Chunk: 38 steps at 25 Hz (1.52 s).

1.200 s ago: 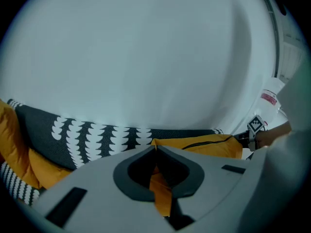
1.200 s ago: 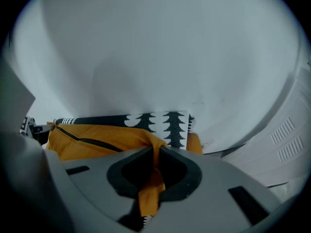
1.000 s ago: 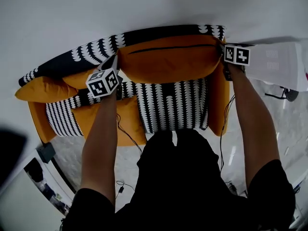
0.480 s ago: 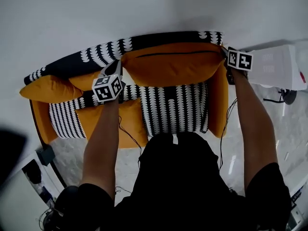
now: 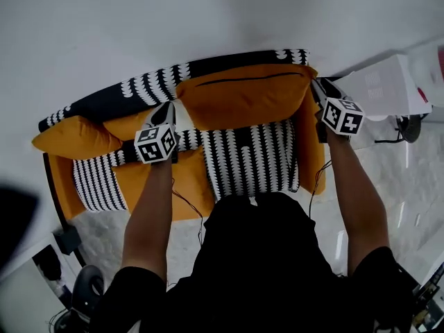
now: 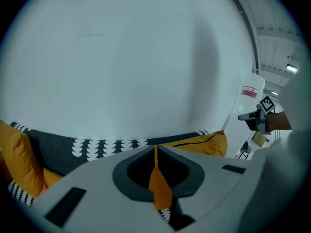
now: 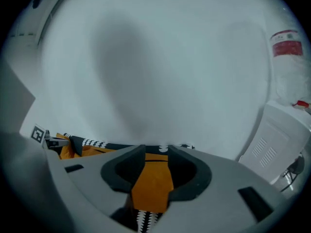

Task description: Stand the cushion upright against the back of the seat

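The big orange cushion (image 5: 243, 92) with a dark zip line stands on edge against the sofa's black-and-white back (image 5: 132, 89). My left gripper (image 5: 171, 109) is at its left corner. In the left gripper view the left gripper (image 6: 155, 152) is shut, with a thin fold of orange cushion fabric (image 6: 159, 188) pinched in it. My right gripper (image 5: 318, 87) is beside the right corner and a little back from it. Its jaws have just been opening. In the right gripper view the right gripper (image 7: 156, 154) is open, and the cushion's end (image 7: 153, 178) shows beyond the gap, untouched.
A smaller orange cushion (image 5: 73, 137) lies at the sofa's left end, above a striped one (image 5: 97, 179). The patterned seat (image 5: 250, 158) is in front of me. A white unit (image 5: 385, 89) stands right of the sofa, close to my right hand. The wall (image 5: 208, 12) is behind.
My right gripper let go of the cushion's right corner and drew back towards me. My left gripper shifted slightly, still on the left corner. The cushion stays against the back.
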Motion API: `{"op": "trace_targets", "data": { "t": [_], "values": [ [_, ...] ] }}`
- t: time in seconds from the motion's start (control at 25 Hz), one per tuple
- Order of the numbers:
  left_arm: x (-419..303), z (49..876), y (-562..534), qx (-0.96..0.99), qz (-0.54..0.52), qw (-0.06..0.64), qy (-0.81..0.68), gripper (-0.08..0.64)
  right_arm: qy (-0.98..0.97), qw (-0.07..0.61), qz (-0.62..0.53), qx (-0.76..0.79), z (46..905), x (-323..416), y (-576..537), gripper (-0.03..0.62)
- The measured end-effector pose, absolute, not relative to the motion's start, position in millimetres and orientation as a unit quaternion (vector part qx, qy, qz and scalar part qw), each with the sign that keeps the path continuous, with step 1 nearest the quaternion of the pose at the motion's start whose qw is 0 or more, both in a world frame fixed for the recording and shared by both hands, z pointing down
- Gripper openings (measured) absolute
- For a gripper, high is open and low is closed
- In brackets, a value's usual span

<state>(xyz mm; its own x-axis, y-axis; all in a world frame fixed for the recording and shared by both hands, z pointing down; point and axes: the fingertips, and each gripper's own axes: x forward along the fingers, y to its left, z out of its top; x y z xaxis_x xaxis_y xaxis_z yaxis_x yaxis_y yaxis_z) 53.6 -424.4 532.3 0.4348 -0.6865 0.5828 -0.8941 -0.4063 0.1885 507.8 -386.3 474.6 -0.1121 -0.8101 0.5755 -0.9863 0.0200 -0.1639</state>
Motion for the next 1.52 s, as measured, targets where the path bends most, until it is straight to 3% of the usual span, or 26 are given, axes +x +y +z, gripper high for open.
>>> {"op": "trace_targets", "data": {
  "t": [0.12, 0.2, 0.32, 0.56, 0.8, 1.52],
  "values": [
    [66, 517, -412, 0.826, 0.203, 0.233, -0.472, 0.021, -0.714, 0.137, 0.263, 0.634, 448, 486, -351, 0.138],
    [81, 505, -402, 0.84, 0.199, 0.226, -0.451, 0.02, -0.725, 0.123, 0.261, 0.625, 431, 473, -327, 0.08],
    [106, 485, -385, 0.863, 0.202, 0.212, -0.413, 0.02, -0.746, 0.09, 0.288, 0.593, 414, 449, -291, 0.046],
    [160, 447, -336, 0.902, 0.2, 0.186, -0.335, 0.017, -0.762, 0.058, 0.318, 0.561, 393, 415, -229, 0.037],
    [194, 410, -283, 0.925, 0.181, 0.189, -0.277, 0.017, -0.776, 0.101, 0.26, 0.566, 372, 396, -198, 0.035],
    [184, 359, -124, 0.91, 0.135, 0.173, -0.351, 0.017, -0.838, 0.091, 0.239, 0.483, 359, 367, -60, 0.037]
  ]
}}
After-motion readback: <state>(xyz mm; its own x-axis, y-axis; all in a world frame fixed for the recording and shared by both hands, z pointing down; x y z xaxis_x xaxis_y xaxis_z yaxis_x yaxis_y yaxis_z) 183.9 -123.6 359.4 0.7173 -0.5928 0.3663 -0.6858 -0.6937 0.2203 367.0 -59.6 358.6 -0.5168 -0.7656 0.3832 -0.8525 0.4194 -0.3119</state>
